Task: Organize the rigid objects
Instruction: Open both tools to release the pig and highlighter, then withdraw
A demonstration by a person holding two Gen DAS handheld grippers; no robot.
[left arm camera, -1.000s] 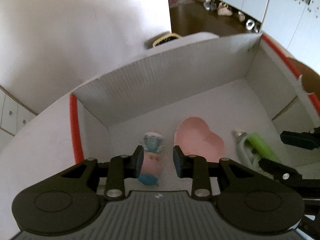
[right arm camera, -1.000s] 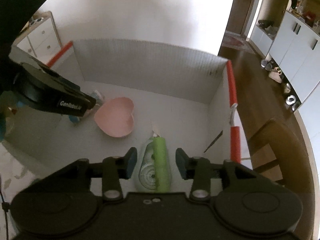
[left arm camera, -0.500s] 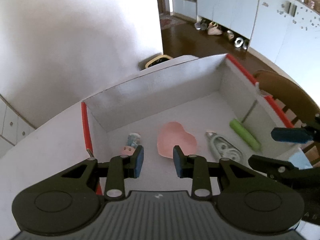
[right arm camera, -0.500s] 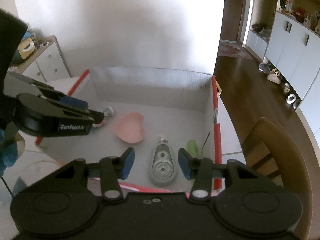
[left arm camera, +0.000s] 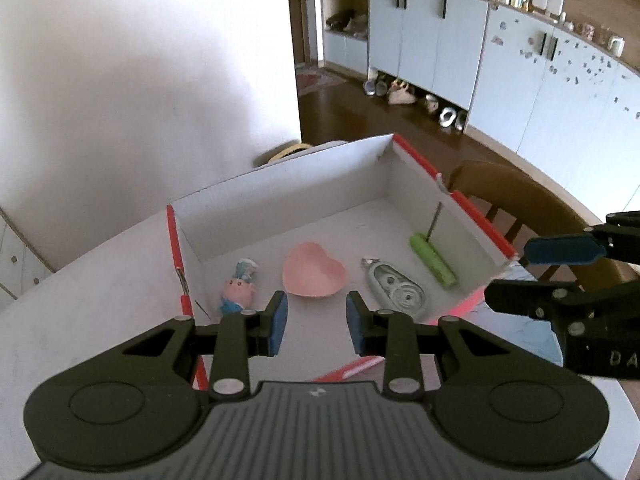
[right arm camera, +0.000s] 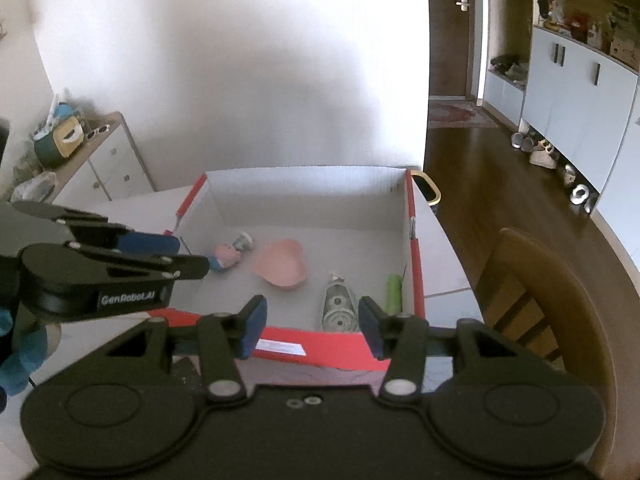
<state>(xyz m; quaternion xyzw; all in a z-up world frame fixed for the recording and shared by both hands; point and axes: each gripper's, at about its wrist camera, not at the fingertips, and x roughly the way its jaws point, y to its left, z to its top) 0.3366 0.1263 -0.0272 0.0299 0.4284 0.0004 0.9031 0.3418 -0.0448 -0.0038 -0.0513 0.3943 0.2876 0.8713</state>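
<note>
Four things are laid in a row on the floor of the cardboard box (left arm camera: 288, 184): pig figurine (left arm camera: 237, 293), pink heart dish (left arm camera: 314, 275), correction-tape dispenser (left arm camera: 394, 294), green tube (left arm camera: 432, 261). Both long items are pointed toward the box's far wall. The left gripper (left arm camera: 316, 322) is held narrowly parted and empty above the near wall; the right gripper (right arm camera: 310, 326), nearer the dispenser and tube, has just been opening, with nothing held.

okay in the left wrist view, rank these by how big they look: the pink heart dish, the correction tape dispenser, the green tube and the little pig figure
Largest to smallest as they look in that view:
1. Pink heart dish
2. Correction tape dispenser, close behind the dish
3. Green tube and pig figure: too alike to rank; the tube is longer, the figure wider.
</note>
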